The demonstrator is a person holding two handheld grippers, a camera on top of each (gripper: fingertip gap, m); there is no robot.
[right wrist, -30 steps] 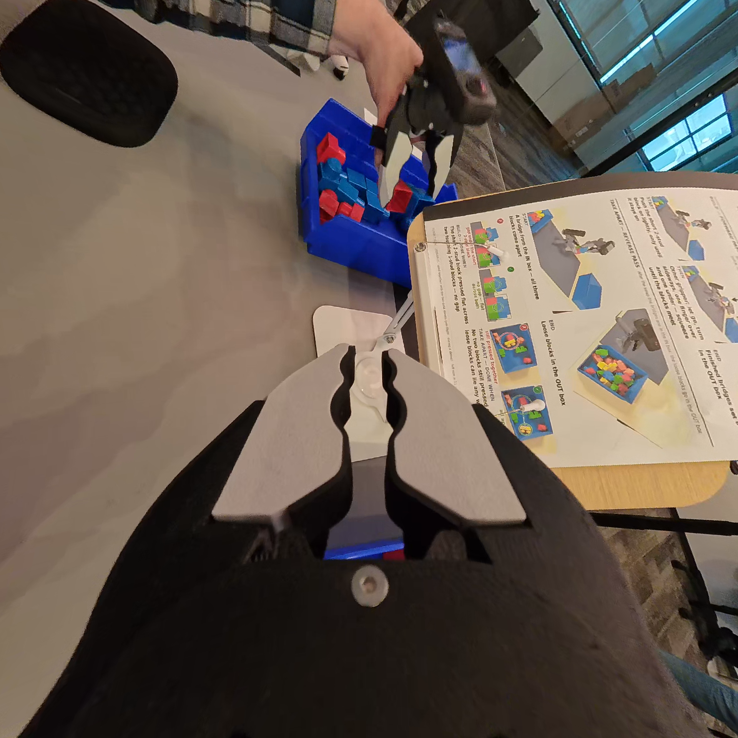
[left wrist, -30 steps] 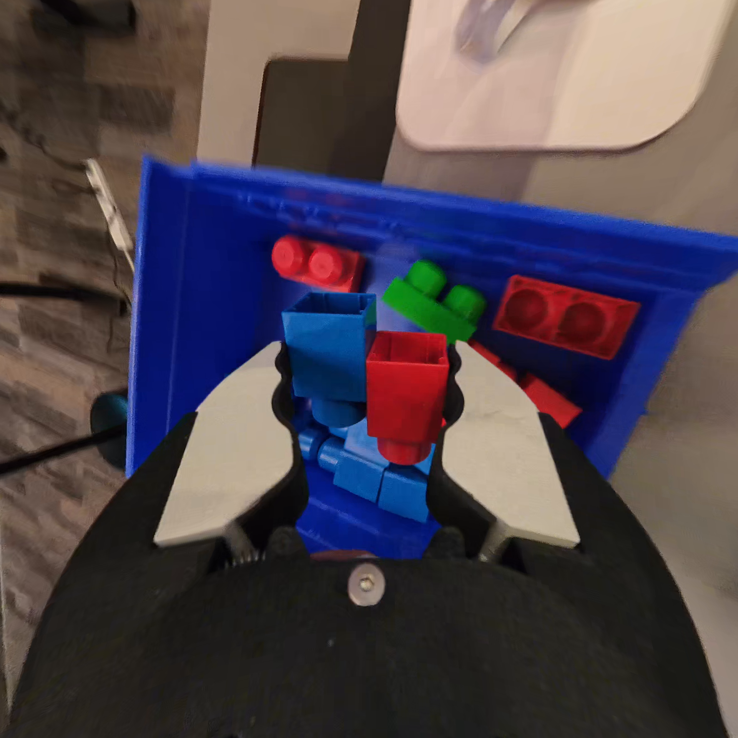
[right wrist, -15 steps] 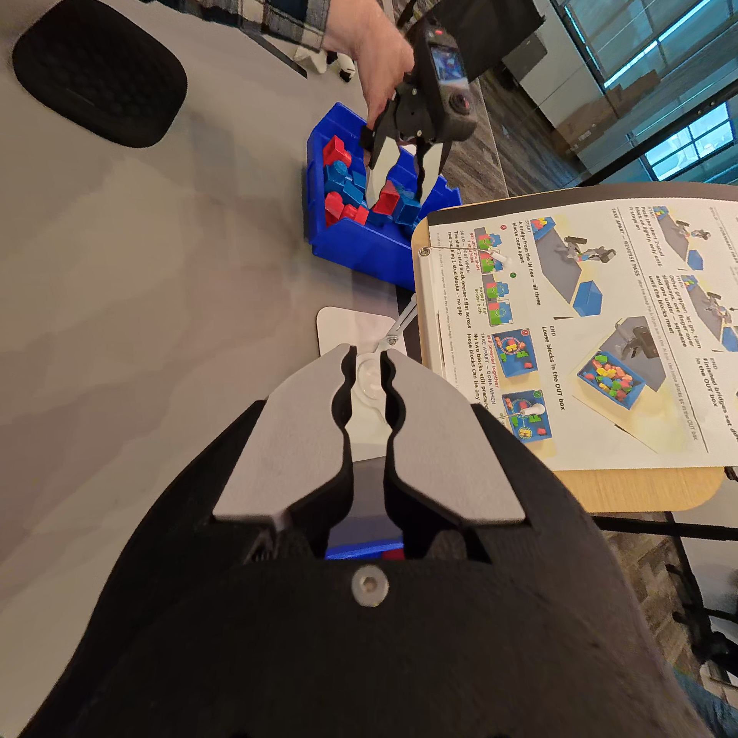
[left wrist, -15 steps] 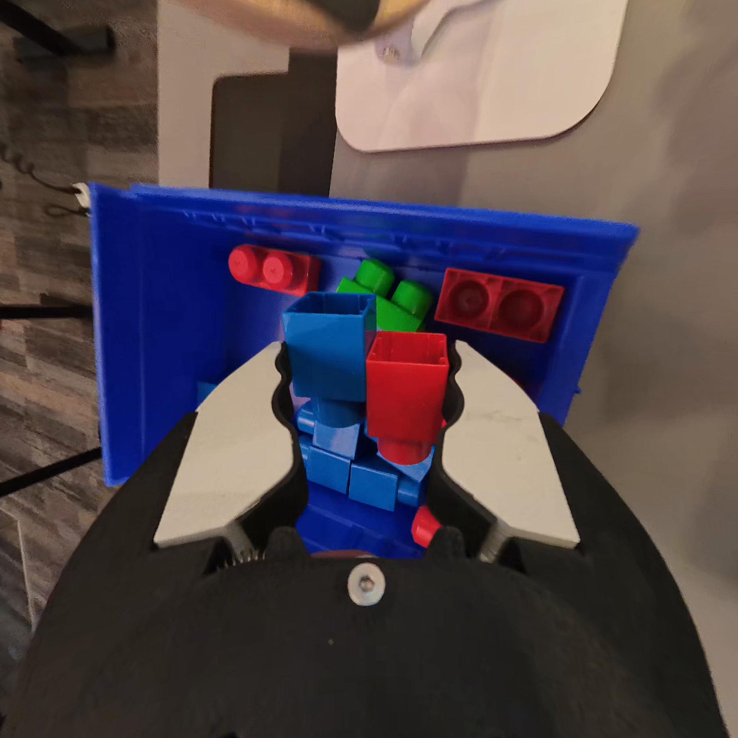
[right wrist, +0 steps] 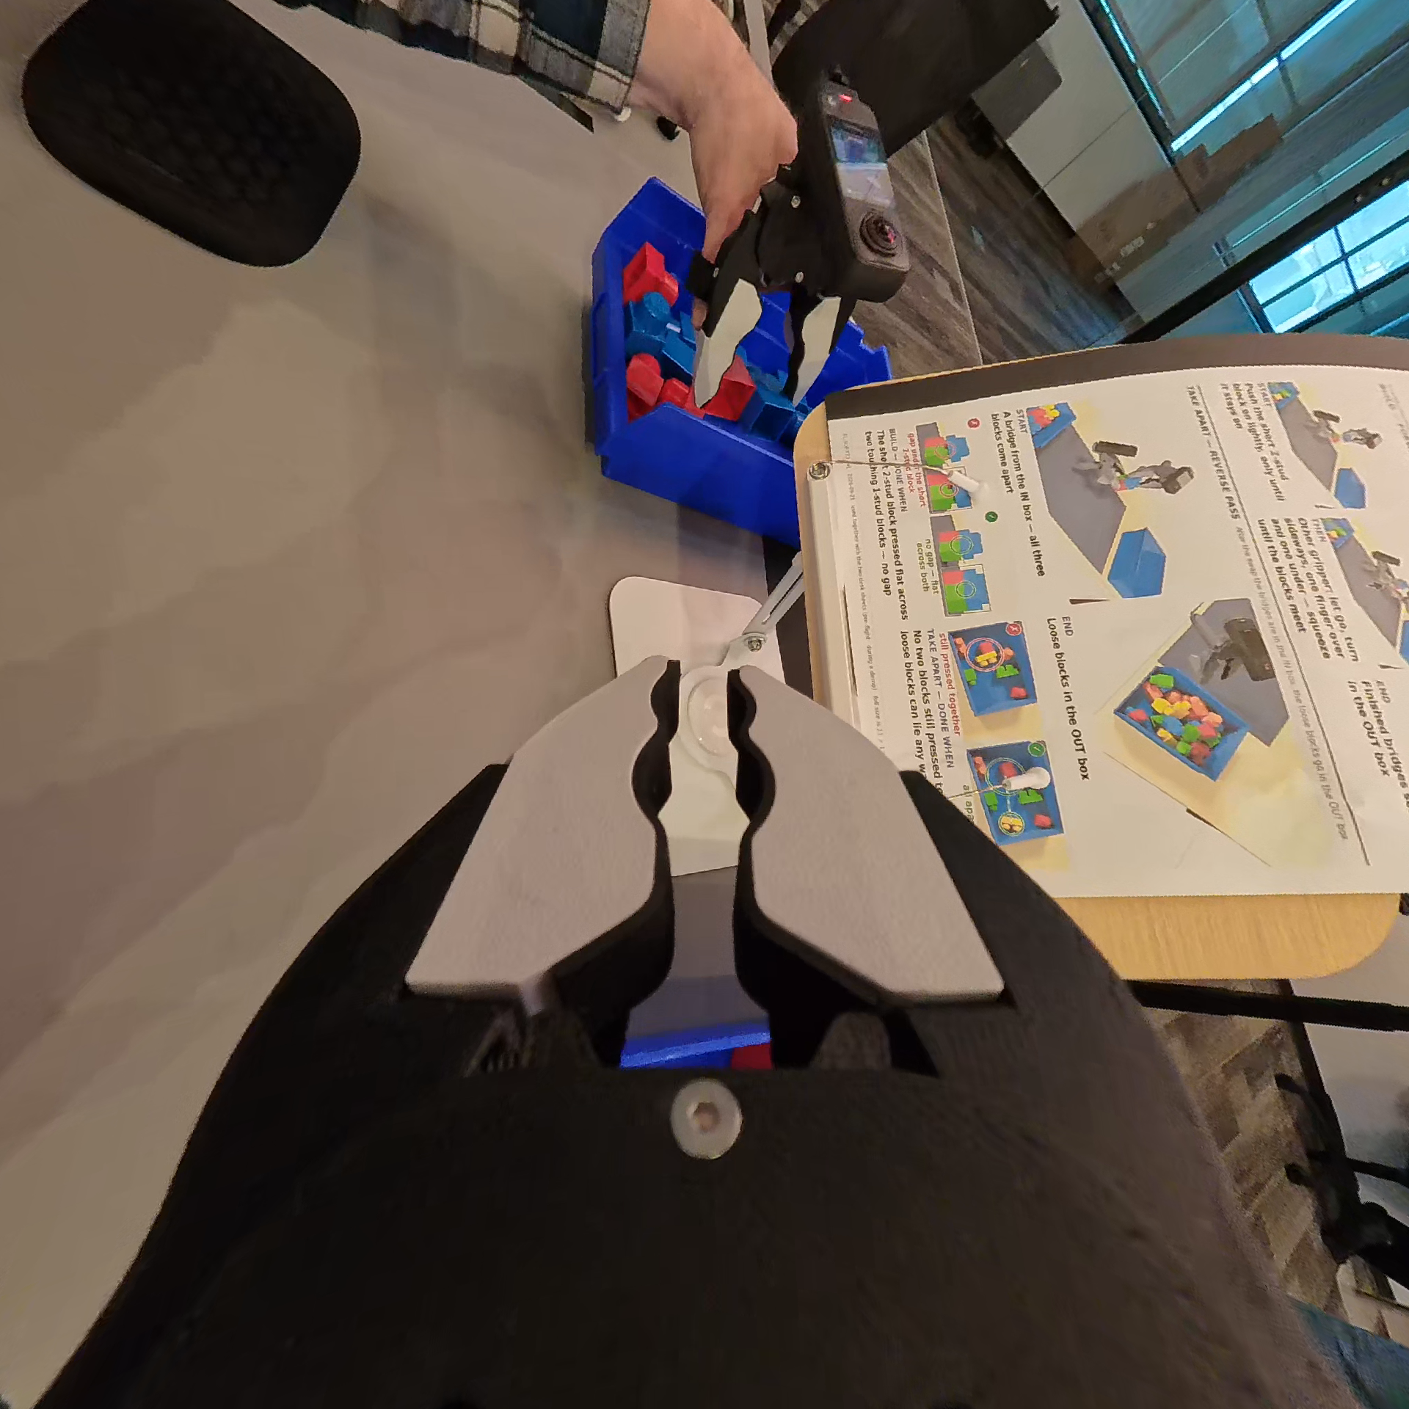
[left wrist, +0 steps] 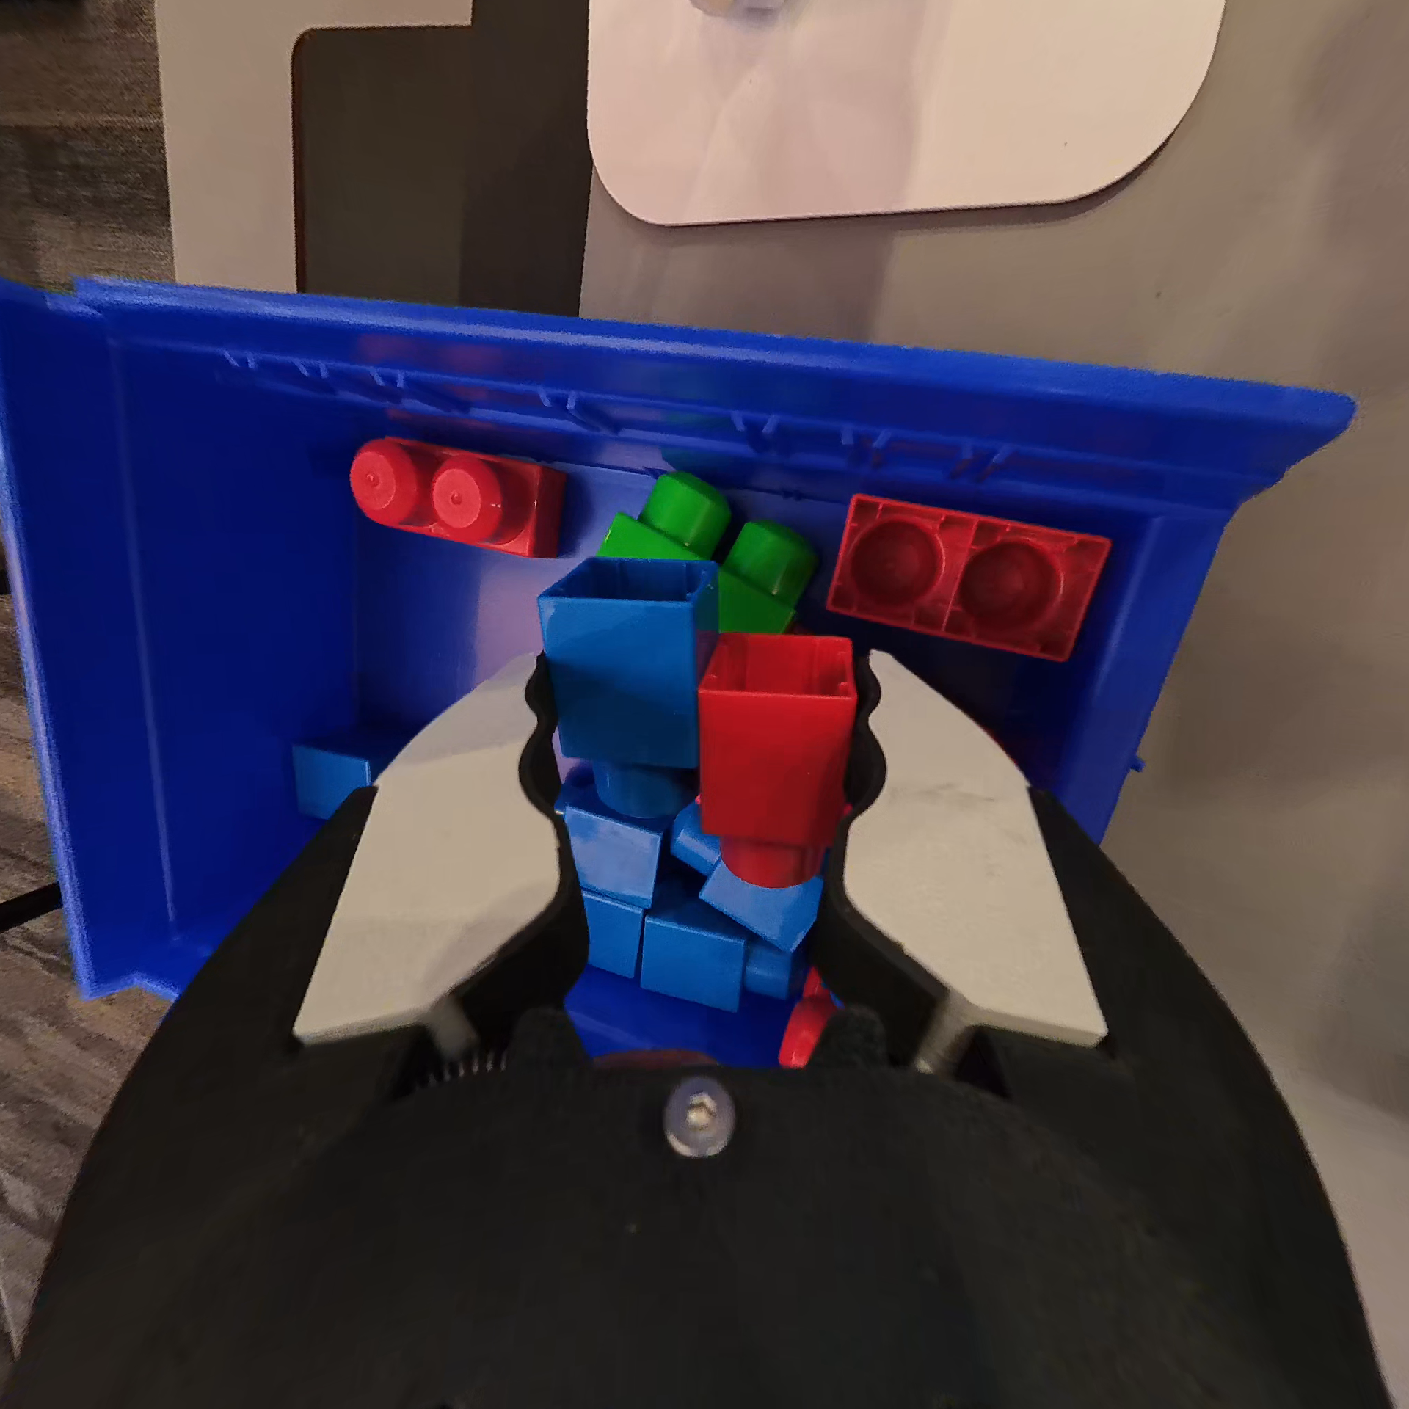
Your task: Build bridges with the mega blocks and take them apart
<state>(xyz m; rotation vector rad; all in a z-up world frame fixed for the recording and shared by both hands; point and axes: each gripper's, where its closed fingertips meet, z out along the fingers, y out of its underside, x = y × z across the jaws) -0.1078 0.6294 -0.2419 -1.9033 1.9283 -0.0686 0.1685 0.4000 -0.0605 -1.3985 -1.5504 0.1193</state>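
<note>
My left gripper (left wrist: 698, 686) is shut on two single-stud blocks side by side, a blue one (left wrist: 621, 678) and a red one (left wrist: 770, 747), with their hollow undersides facing away. The blue one sits tilted. I hold them over the blue bin (left wrist: 229, 610). In the bin lie a red two-stud block (left wrist: 457, 495), a green two-stud block (left wrist: 724, 556), an upturned red two-stud block (left wrist: 968, 576) and several blue blocks (left wrist: 686, 953). The right wrist view shows this gripper (right wrist: 751, 396) low in the bin (right wrist: 686, 465). My right gripper (right wrist: 701, 675) is only slightly open and holds nothing, above the grey table.
A tilted wooden board with an instruction sheet (right wrist: 1105, 610) stands right of the bin on a white base (right wrist: 671, 617), which also shows in the left wrist view (left wrist: 877, 99). A black pad (right wrist: 190, 129) lies far left. A person's hand (right wrist: 724, 137) holds the left gripper. About 40 cm separates my left fingertips from my right.
My left gripper has shifted over the bin and come closer to it, with both blocks unmoved between the pads. My right gripper has barely moved and its fingers stand as before.
</note>
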